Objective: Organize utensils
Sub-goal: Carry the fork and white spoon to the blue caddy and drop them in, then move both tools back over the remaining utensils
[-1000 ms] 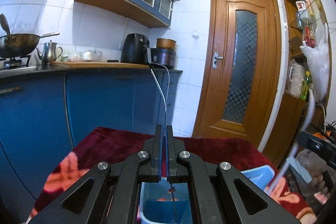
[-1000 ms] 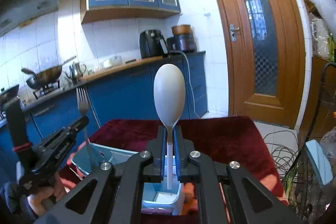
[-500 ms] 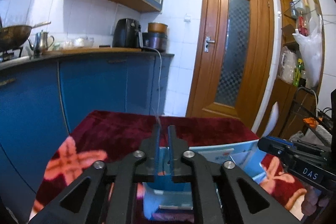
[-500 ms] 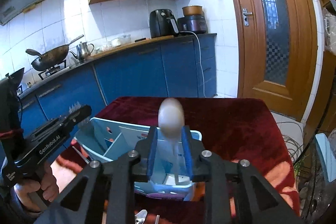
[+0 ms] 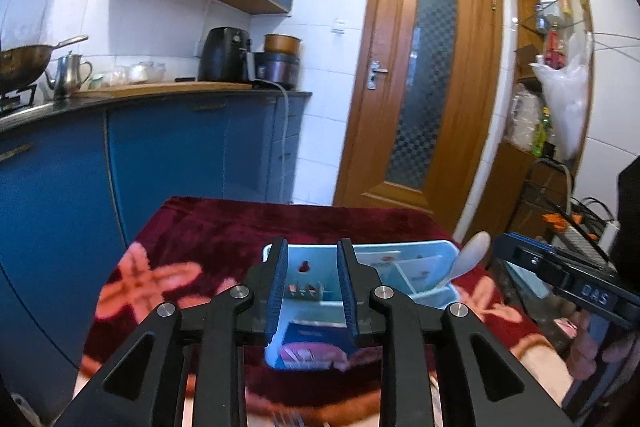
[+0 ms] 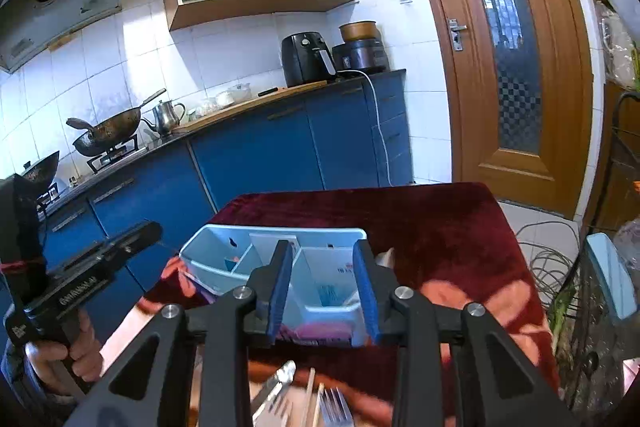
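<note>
A light-blue divided organizer box [image 5: 360,253] [image 6: 212,251] sits on the dark red patterned tablecloth [image 5: 224,227]. A white spoon [image 5: 472,253] leans in its right-end compartment, bowl up. My left gripper [image 5: 312,247] hovers just short of the box's left end. Its jaws are opening with nothing between them. My right gripper [image 6: 323,249] is in front of the box's right half, jaws also opening and empty. Each gripper shows in the other's view, the left gripper [image 6: 100,263] and the right gripper [image 5: 560,275]. I cannot tell where the fork went.
Loose cutlery lies on the cloth under my right gripper: a fork [image 6: 336,407], a metal spoon [image 6: 276,383] and a thin stick [image 6: 310,395]. Blue kitchen cabinets [image 6: 260,155] run behind the table. A coil of cable [image 6: 548,263] and a wire rack stand to its right.
Both grippers were shut, the left on a fork, the right on the white spoon. Both have let go and drawn back from the box. The spoon now rests in the box.
</note>
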The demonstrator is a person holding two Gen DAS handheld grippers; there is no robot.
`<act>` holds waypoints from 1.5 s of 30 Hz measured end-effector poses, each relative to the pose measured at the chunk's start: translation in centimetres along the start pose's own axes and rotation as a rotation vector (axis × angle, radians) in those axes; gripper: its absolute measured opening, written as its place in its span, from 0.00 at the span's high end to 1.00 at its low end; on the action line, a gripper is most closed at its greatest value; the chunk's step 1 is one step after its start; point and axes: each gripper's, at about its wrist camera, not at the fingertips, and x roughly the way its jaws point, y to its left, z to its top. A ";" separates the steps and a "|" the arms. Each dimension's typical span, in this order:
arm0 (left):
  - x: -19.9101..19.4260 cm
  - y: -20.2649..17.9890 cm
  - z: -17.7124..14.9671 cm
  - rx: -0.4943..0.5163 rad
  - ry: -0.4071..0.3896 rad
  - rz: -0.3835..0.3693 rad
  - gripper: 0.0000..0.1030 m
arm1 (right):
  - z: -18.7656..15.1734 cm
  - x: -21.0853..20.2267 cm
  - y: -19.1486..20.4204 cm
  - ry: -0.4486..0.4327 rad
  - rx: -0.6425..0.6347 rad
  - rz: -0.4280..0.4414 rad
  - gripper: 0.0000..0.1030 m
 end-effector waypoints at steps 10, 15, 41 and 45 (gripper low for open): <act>-3.8 0.4 -1.2 -0.014 0.098 -0.010 0.75 | -3.3 -2.6 -0.3 0.143 0.007 -0.041 0.66; -4.4 1.0 -2.7 -0.015 0.176 0.023 0.75 | -5.7 -3.2 -0.7 0.210 0.021 -0.046 0.63; -1.0 0.8 -11.0 0.017 0.587 -0.069 0.62 | -11.7 0.4 -1.3 0.561 -0.021 -0.082 0.58; -0.3 1.4 -11.3 -0.017 0.621 -0.084 0.62 | -11.9 0.8 -1.3 0.570 -0.020 -0.080 0.60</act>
